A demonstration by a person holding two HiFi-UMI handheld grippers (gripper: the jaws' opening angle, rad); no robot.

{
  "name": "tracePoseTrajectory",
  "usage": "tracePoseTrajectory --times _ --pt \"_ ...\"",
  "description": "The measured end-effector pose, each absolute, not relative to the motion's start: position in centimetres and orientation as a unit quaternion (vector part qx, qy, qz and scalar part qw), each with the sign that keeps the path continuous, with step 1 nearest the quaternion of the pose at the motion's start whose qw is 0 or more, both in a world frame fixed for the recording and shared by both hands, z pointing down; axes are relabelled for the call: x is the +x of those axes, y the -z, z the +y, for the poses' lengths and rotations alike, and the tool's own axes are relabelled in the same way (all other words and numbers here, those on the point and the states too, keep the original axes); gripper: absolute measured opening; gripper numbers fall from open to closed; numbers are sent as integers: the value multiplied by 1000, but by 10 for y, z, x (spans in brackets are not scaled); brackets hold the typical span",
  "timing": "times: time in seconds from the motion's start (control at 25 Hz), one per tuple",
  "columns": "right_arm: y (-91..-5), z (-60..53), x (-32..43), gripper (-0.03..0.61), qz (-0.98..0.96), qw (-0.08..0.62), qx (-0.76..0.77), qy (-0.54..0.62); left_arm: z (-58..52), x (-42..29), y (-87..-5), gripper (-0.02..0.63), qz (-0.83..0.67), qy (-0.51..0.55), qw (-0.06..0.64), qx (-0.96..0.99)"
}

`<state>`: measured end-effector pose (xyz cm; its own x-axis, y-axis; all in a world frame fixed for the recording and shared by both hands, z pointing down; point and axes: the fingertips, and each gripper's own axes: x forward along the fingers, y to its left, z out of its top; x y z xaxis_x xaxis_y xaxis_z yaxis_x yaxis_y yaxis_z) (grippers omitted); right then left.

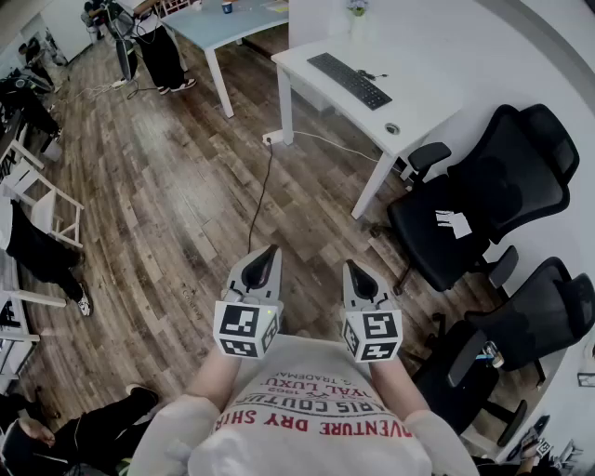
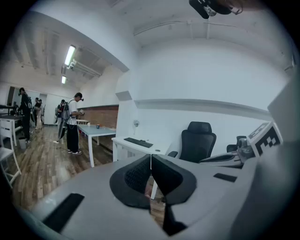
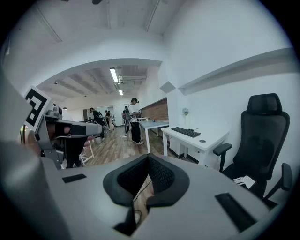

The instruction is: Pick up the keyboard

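Observation:
A black keyboard (image 1: 350, 80) lies on a white desk (image 1: 418, 102) at the far side of the room, well ahead of both grippers. It shows small in the left gripper view (image 2: 138, 142) and in the right gripper view (image 3: 186, 132). My left gripper (image 1: 261, 268) and right gripper (image 1: 360, 278) are held side by side near my chest, over the wooden floor. Both are shut with nothing between their jaws.
Two black office chairs (image 1: 483, 195) (image 1: 521, 325) stand to the right of the desk. A cable (image 1: 260, 195) runs across the floor from a socket near the desk leg. A second table (image 1: 228, 23) and a standing person (image 1: 158, 46) are at the far left.

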<state>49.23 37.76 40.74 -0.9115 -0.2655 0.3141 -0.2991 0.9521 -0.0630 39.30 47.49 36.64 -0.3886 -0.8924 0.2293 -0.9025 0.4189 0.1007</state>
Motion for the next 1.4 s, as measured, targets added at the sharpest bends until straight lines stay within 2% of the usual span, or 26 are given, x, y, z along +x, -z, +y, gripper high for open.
tracePoseTrajectory --times 0.8,1.4 --pt "-414 365 448 25 -973 164 158 -36 450 339 -380 26 -821 -33 160 546" --pt "-413 336 289 25 -960 187 195 -76 429 171 -376 26 -816 -12 169 553"
